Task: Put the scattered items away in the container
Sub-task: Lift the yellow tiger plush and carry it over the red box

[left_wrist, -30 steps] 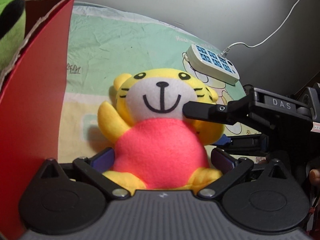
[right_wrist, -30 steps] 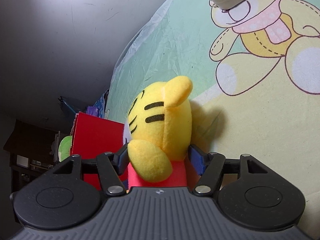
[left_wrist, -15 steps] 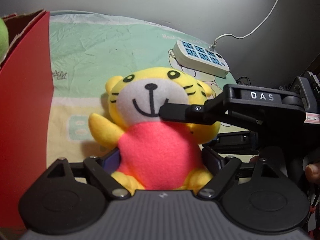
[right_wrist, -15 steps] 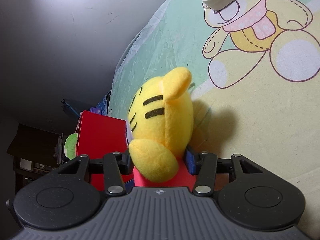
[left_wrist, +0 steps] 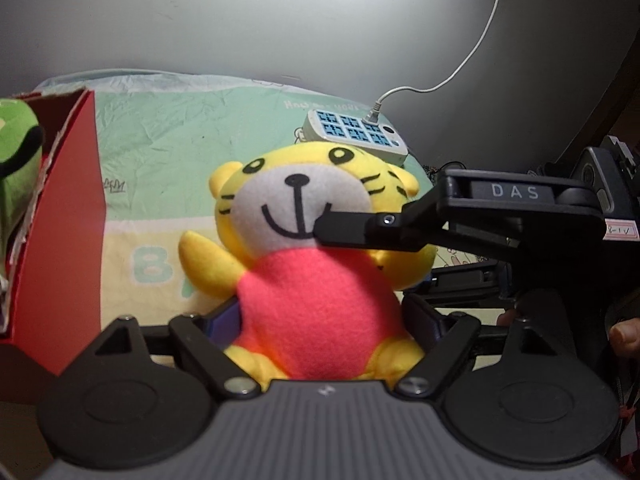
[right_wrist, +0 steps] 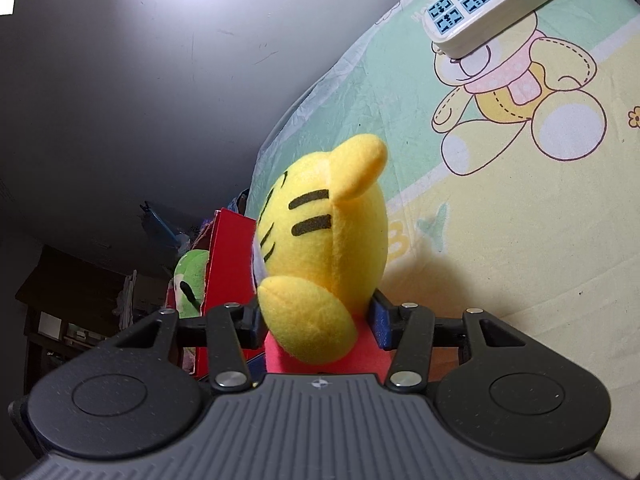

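A yellow tiger plush [left_wrist: 316, 280] in a pink shirt sits upright, facing the left wrist camera. My left gripper [left_wrist: 324, 316] is shut on its pink body from both sides. My right gripper [right_wrist: 318, 320] is shut on the same tiger plush [right_wrist: 332, 240] from its side, just under the head. In the left wrist view, one black finger [left_wrist: 360, 232] of the right gripper crosses the tiger's mouth. The red cardboard box [left_wrist: 60, 240] stands to the left, with a green plush [left_wrist: 16, 152] inside. The right wrist view shows the red box [right_wrist: 228, 264] beyond the tiger.
A white power strip [left_wrist: 356, 136] with blue sockets lies on the cartoon-bear sheet [right_wrist: 520, 220] behind the tiger; its white cable [left_wrist: 460, 76] runs up the grey wall. A person's fingertips [left_wrist: 624, 334] show at the right edge. Dark furniture stands past the bed's end.
Both grippers have lifted the tiger plush together, still shut on it. More wall shows now, and the red box sits smaller and further left in the left wrist view.
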Action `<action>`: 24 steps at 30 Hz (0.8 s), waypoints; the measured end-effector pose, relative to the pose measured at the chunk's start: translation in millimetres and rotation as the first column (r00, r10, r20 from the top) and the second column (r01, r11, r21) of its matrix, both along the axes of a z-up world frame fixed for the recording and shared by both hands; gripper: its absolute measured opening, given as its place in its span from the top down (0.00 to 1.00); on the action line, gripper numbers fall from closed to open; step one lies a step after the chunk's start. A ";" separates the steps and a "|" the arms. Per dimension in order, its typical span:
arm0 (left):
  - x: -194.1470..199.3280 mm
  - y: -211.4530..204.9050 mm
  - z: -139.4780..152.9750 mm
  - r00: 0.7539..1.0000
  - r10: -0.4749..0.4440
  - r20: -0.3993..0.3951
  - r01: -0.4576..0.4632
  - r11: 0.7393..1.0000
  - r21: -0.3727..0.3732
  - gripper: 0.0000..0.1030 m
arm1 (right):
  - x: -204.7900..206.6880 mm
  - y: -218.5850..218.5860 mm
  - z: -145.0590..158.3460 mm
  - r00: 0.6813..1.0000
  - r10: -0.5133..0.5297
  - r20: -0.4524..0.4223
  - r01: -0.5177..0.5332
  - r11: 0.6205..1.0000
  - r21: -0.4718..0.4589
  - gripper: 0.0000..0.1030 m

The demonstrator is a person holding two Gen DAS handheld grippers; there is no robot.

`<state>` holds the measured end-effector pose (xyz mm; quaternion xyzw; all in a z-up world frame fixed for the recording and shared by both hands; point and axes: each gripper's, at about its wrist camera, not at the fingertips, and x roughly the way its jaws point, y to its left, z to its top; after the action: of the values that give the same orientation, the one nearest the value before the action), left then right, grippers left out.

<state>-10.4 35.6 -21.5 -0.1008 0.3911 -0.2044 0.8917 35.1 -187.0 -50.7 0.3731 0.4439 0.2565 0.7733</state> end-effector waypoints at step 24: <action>-59.3 117.5 72.6 0.970 -0.025 0.242 0.038 0.998 -0.050 0.19 | -58.4 121.3 85.8 0.964 -0.056 0.258 0.067 0.997 -0.033 0.49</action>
<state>-69.7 153.1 51.1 -0.0930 0.2758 -0.2396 0.9262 -23.2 -65.7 35.1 0.3342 0.3333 0.2692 0.8395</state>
